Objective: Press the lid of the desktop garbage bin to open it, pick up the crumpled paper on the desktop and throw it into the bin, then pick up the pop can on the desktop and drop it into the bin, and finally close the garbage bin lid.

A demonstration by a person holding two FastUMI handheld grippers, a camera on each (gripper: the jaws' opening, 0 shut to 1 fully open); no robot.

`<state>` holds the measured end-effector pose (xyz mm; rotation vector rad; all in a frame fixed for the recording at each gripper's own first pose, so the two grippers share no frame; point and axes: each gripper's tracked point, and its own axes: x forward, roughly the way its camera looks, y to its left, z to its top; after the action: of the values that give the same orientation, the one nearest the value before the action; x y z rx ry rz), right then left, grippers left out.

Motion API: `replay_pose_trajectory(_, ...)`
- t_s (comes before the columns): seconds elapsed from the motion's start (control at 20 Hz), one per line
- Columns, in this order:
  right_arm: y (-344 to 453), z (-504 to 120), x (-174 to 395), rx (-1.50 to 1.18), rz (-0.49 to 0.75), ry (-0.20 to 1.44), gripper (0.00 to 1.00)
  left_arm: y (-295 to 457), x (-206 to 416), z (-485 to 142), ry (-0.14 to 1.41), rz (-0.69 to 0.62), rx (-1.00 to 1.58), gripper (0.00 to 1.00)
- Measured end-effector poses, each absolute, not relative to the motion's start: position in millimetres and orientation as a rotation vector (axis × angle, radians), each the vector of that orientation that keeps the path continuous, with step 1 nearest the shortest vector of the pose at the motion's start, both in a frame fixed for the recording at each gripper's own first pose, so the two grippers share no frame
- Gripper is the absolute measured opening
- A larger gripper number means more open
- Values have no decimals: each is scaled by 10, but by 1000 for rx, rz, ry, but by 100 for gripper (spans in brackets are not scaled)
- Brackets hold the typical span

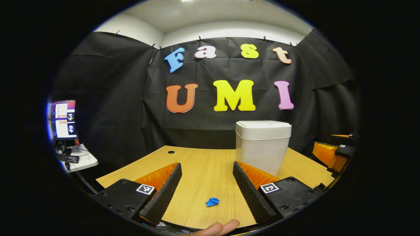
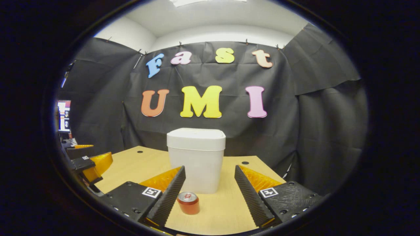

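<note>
Two hand-held grippers, left (image 1: pixel 207 183) and right (image 2: pixel 210 186), jaws apart over tabletop (image 1: pixel 203 164): crumpled paper (image 1: pixel 212 202) between left fingers; pop can (image 2: pixel 188 203) near right gripper's left finger; closed bin (image 2: pixel 196 159) beyond.

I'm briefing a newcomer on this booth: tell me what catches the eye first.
A white garbage bin, lid shut, stands upright toward the back of the wooden table. A crumpled blue paper lies on the table between the left gripper's open jaws. A red pop can stands before the bin, by the right gripper.
</note>
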<state>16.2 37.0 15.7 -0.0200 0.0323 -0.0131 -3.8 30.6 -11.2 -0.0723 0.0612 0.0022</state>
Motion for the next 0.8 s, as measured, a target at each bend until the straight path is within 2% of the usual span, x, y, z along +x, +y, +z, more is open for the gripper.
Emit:
replay_pose_trajectory(0.05, 381, 186, 211, -10, -5, 33, 89, 297, -31, -106, 58, 0, -68, 100)
replay_pose_trajectory(0.1, 398, 223, 253, 0, 4, 34, 77, 291, -22, -109, 57, 0, -66, 100)
replay_pose_trajectory(0.15, 456, 253, 301, 14, 29, 39, 72, 284, -17, -115, 57, -1, -66, 100)
replay_pose_trajectory(0.25, 569, 307, 374, 29, 79, 52, 52, 286, 9, -145, 64, 1, -65, 100)
replay_pose_trajectory(0.3, 583, 387, 412, 25, 85, 45, 32, 302, 25, -166, 69, 7, -63, 100)
replay_pose_trajectory(0.4, 608, 516, 510, 7, 86, 29, 7, 299, 55, -227, 87, 10, -63, 100)
replay_pose_trajectory(0.45, 689, 566, 563, 4, 112, 30, 2, 302, 75, -253, 95, 12, -65, 100)
replay_pose_trajectory(0.55, 786, 693, 689, -13, 131, 23, 0, 321, 93, -283, 104, 16, -70, 100)
replay_pose_trajectory(0.6, 779, 787, 747, -21, 126, 15, 2, 330, 102, -285, 106, 18, -71, 100)
replay_pose_trajectory(0.8, 889, 1017, 1114, -22, 114, 21, 0, 374, 105, -276, 102, 20, -69, 100)
